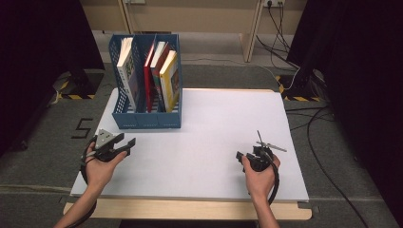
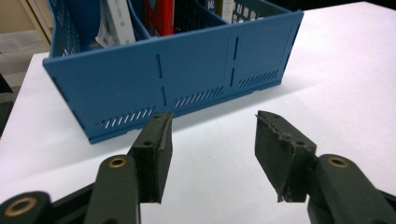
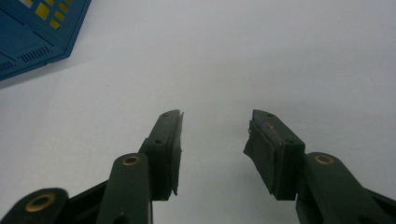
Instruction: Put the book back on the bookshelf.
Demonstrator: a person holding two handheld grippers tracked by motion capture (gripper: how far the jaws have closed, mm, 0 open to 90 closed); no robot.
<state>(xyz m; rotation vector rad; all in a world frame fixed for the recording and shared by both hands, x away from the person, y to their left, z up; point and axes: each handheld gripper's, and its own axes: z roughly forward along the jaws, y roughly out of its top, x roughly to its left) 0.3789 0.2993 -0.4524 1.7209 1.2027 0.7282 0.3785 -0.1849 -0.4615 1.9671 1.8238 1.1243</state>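
1. While nothing is gripped yet, the reference point is the blue perforated plastic file rack with three slots (image 1: 147, 116), standing at the far left corner of the white table top (image 1: 223, 142).
2. Just in front of the rack's left end: left gripper (image 1: 124, 145), in the person's left hand (image 1: 100, 166). Jaws spread apart with nothing between them, pointing toward the rack's low front wall (image 2: 187, 79), still clear of it.
3. Inside the rack, left to right: white paperback book (image 1: 126, 71) leaning in the left slot, red slim book (image 1: 148, 76) in the middle slot, then a dark red book (image 1: 158, 73) and a yellow-covered book (image 1: 169, 78) toward the right slot. All upright or slightly tilted, untouched.
4. Well right of the rack, near the table's front edge: right gripper (image 1: 244, 156), jaws parted and empty, over bare white surface (image 3: 280, 60).
5. Progress, my read: early approach stage. All four books are in the rack, neither hand has contact. Left to do: close the gap to the rack, pick a book or the rack itself, grasp, move.
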